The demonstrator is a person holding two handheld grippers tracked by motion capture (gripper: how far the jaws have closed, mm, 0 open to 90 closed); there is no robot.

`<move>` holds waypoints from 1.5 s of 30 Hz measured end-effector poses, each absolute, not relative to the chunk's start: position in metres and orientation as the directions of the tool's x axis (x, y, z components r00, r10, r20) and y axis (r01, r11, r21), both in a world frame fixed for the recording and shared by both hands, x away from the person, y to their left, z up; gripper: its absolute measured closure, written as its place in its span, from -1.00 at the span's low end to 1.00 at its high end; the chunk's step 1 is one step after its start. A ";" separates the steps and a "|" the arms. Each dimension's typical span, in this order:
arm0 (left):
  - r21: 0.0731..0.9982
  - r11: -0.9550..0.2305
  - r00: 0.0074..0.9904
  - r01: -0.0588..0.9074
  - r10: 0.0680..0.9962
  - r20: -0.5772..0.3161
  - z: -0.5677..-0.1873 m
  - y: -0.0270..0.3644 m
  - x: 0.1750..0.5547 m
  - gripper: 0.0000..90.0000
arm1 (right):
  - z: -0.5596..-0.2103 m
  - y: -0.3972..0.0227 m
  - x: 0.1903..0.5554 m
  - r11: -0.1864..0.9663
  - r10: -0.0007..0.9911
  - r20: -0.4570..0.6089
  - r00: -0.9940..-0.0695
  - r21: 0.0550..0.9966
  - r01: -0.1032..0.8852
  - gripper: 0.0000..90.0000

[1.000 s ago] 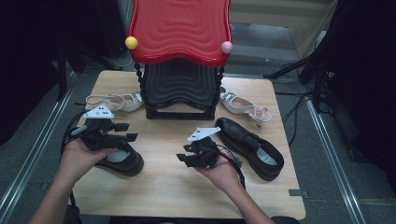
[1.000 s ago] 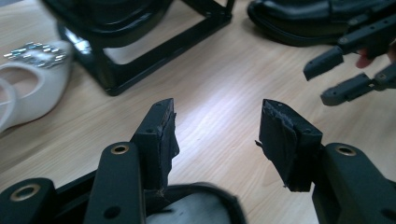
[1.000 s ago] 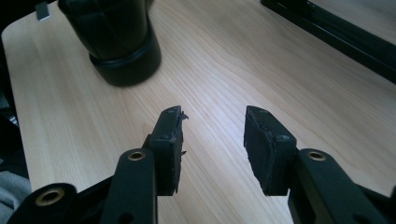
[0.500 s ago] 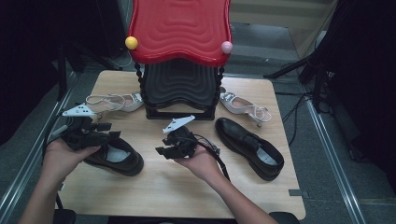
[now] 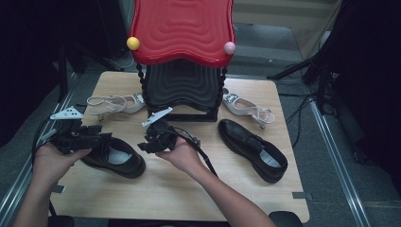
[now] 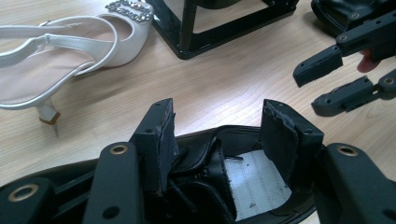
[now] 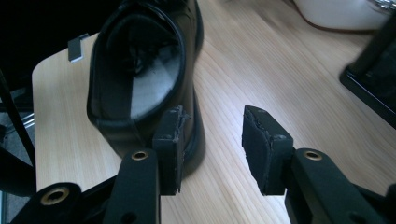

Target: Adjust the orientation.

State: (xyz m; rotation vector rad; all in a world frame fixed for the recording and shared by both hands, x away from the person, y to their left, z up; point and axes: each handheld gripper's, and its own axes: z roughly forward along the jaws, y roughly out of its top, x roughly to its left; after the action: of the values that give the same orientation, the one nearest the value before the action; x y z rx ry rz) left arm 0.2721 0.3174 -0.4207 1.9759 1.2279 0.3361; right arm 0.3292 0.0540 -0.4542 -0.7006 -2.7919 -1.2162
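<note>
From the high view, the left gripper (image 5: 94,137) sits at the black shoe (image 5: 113,158) on the table's left while the right gripper (image 5: 153,139) hangs just beside it, so the two could collide. In the left gripper view the jaws stand apart astride the shoe's opening (image 6: 243,182), pads not pressing, and closing there could catch only the soft collar and let it slip. In the right gripper view the jaws gape with nothing between them, the shoe (image 7: 140,79) off to one side, and a sideways nudge could push it.

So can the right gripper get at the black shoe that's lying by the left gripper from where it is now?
Probably yes. The right gripper has its jaws open and empty, and bare table separates it from the black shoe. The left gripper already sits over the shoe's opening, so the right would have to go for the toe end.
</note>
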 end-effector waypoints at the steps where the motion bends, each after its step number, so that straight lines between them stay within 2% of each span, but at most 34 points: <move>1: 0.726 -0.232 0.495 0.647 0.852 -0.169 -0.421 0.318 0.272 0.01 | -0.454 0.054 0.329 0.597 0.394 0.189 -0.899 0.692 0.407 0.34; 9: 0.723 -0.227 0.490 0.653 0.854 -0.175 -0.422 0.323 0.273 0.00 | -0.457 0.087 0.327 0.615 0.359 0.187 -0.914 0.689 0.382 0.32; 17: 0.727 -0.216 0.482 0.652 0.858 -0.176 -0.423 0.325 0.274 -0.01 | -0.476 0.110 0.327 0.665 0.366 0.171 -0.915 0.640 0.386 0.38; 23: 0.729 -0.203 0.469 0.653 0.865 -0.180 -0.421 0.328 0.273 -0.01 | -0.486 0.121 0.328 0.680 0.383 0.164 -0.909 0.616 0.397 0.56; 27: 0.732 -0.200 0.463 0.652 0.869 -0.174 -0.422 0.328 0.273 -0.01 | -0.485 0.125 0.326 0.695 0.414 0.093 -0.906 0.610 0.380 0.86; 28: 0.733 -0.198 0.461 0.650 0.870 -0.174 -0.421 0.328 0.273 -0.01 | -0.485 0.124 0.326 0.693 0.422 0.081 -0.903 0.613 0.378 0.89; 31: 0.741 -0.192 0.459 0.643 0.872 -0.172 -0.420 0.329 0.272 -0.01 | -0.486 0.121 0.332 0.661 0.439 0.142 -0.887 0.618 0.426 0.91; 38: 0.760 -0.183 0.457 0.624 0.874 -0.164 -0.415 0.330 0.270 -0.01 | -0.476 0.111 0.333 0.637 0.442 0.146 -0.885 0.643 0.424 0.93; 45: 0.768 -0.184 0.466 0.614 0.869 -0.165 -0.410 0.327 0.267 -0.01 | -0.459 0.081 0.332 0.597 0.470 0.147 -0.870 0.674 0.436 0.92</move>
State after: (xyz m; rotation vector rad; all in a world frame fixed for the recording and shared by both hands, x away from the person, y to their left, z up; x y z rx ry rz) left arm 0.2675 0.3267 -0.4105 1.8992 1.2415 0.3954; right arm 0.3320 0.0808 -0.4593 -0.8093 -2.8481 -1.1812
